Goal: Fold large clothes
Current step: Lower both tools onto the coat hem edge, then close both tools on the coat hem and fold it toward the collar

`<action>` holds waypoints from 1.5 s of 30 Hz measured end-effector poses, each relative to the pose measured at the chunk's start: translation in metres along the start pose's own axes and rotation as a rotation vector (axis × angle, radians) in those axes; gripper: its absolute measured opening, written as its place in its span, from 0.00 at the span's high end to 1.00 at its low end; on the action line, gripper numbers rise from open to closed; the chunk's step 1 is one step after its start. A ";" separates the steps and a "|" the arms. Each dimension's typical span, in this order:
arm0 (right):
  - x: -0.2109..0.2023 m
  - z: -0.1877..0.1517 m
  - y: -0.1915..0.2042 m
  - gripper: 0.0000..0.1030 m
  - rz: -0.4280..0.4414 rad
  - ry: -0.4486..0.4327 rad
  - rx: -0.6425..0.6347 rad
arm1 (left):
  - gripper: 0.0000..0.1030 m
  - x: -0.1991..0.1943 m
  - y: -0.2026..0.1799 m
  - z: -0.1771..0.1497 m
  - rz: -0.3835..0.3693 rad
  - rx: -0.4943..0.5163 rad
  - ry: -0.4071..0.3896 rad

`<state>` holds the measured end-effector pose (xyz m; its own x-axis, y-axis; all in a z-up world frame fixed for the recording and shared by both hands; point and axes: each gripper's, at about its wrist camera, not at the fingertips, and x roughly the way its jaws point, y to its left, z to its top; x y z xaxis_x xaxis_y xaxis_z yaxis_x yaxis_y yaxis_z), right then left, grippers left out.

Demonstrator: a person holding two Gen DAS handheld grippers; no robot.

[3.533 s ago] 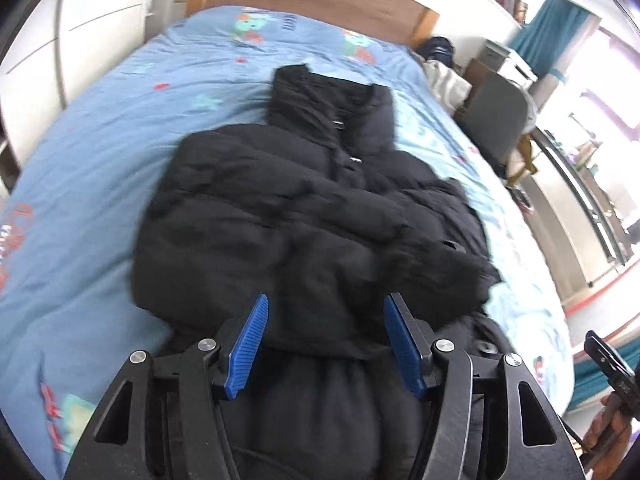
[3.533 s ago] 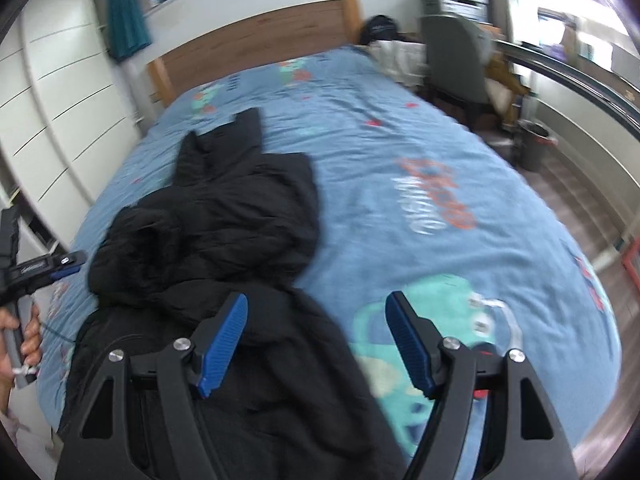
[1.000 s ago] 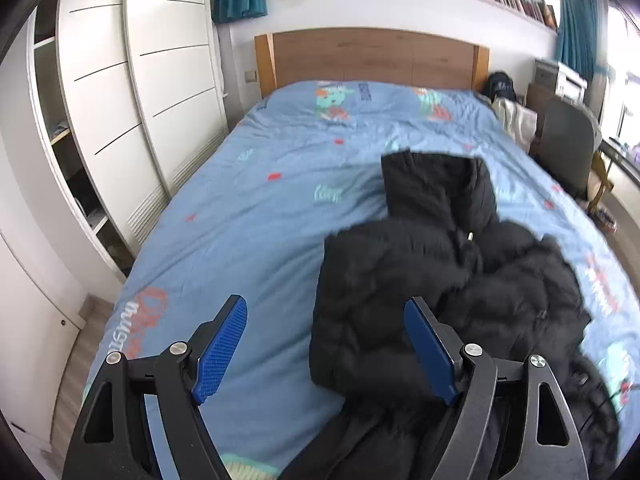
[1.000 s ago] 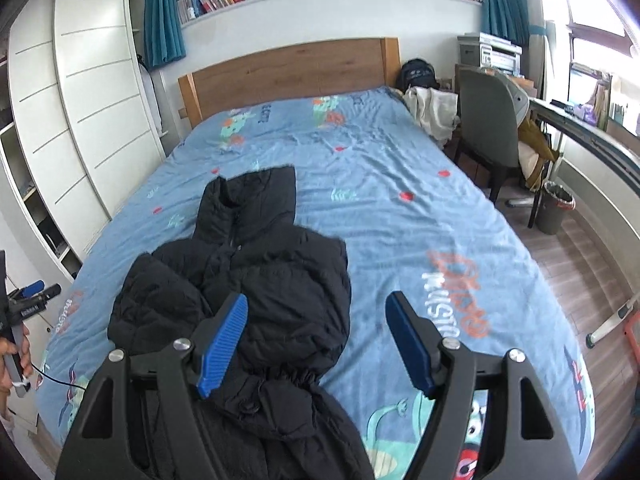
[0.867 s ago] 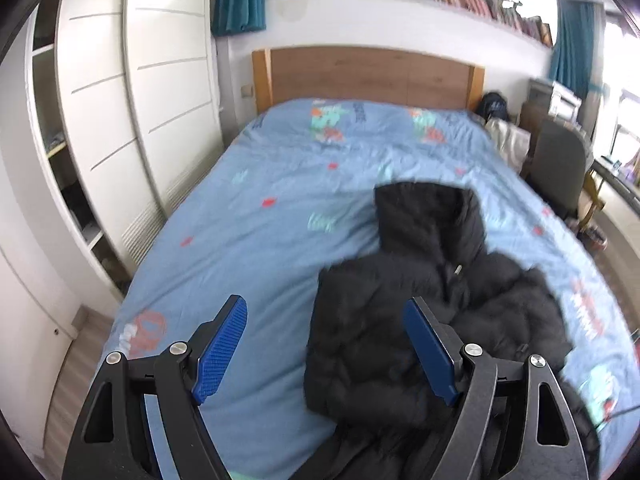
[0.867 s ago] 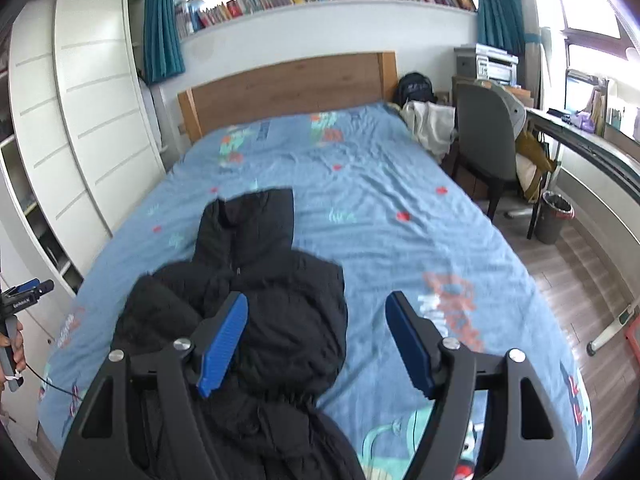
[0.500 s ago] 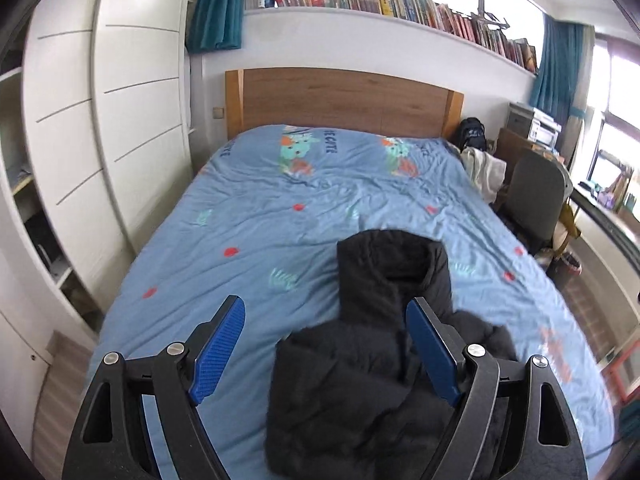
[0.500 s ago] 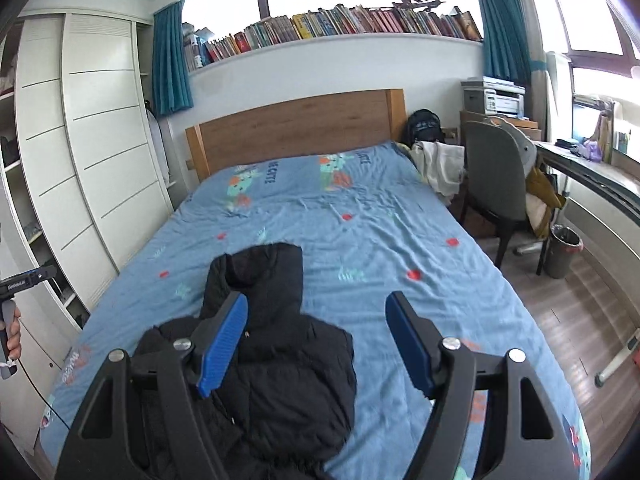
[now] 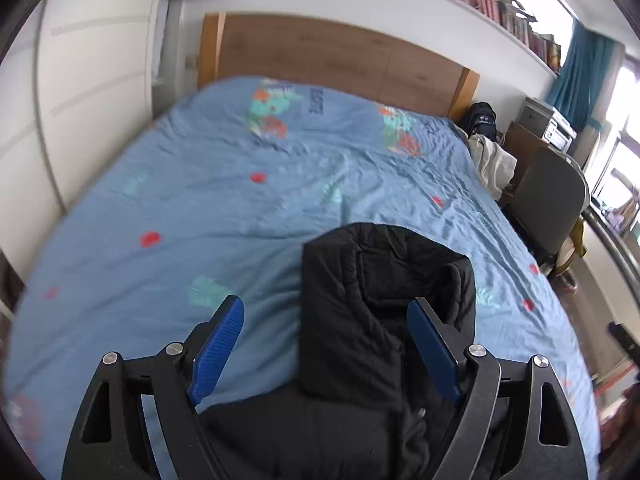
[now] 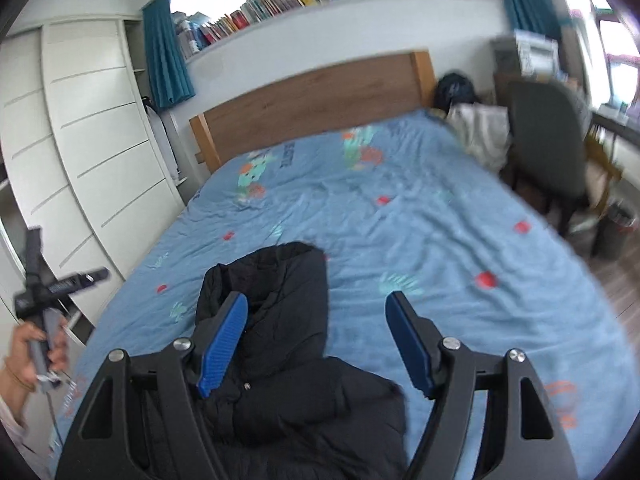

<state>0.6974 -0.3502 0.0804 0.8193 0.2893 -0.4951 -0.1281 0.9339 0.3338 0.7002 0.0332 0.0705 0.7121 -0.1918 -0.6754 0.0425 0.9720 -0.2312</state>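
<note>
A black puffer jacket (image 9: pixel 360 340) lies on the blue bed (image 9: pixel 240 200), its hood pointing toward the headboard; it also shows in the right wrist view (image 10: pixel 280 320). My left gripper (image 9: pixel 324 340) is open and empty, held above the hood and collar. My right gripper (image 10: pixel 316 332) is open and empty, above the hood's right side and the bare sheet. The jacket's lower body is hidden behind both gripper frames. The left gripper and its holding hand show at the left edge of the right wrist view (image 10: pixel 44 300).
A wooden headboard (image 9: pixel 332 56) stands at the far end. White wardrobe doors (image 10: pixel 92 160) line the left side. A grey chair (image 10: pixel 548 152), a bin (image 10: pixel 618 236) and a desk are right of the bed. Pale clothes (image 10: pixel 480 132) lie at the bed's far right corner.
Both grippers have moved forward and lower over the jacket toward the hood. The hood now sits between the left gripper's fingers. Both stay open.
</note>
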 end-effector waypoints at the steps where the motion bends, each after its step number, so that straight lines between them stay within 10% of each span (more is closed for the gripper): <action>1: 0.022 0.000 -0.004 0.31 0.006 0.016 0.018 | 0.20 0.009 0.001 0.002 -0.012 -0.010 0.007; 21: 0.304 0.005 -0.006 0.25 0.058 0.224 0.155 | 0.20 0.221 0.055 0.007 -0.142 -0.254 0.215; 25: 0.323 0.004 -0.013 0.26 0.040 0.281 0.205 | 0.71 0.240 0.051 -0.001 -0.163 -0.247 0.297; 27: 0.328 0.004 -0.012 0.64 0.020 0.322 0.178 | 0.85 0.243 0.048 -0.006 -0.152 -0.231 0.325; 30: 0.319 0.003 -0.009 0.83 -0.001 0.340 0.145 | 0.90 0.229 0.038 -0.008 -0.136 -0.181 0.298; 45: 0.143 0.013 0.037 0.88 0.011 0.204 -0.016 | 0.92 0.078 0.017 -0.017 -0.209 -0.093 0.150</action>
<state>0.8172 -0.2771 0.0321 0.6880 0.3346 -0.6440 -0.1464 0.9331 0.3284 0.7446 0.0326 0.0026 0.5828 -0.4114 -0.7008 0.1083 0.8940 -0.4348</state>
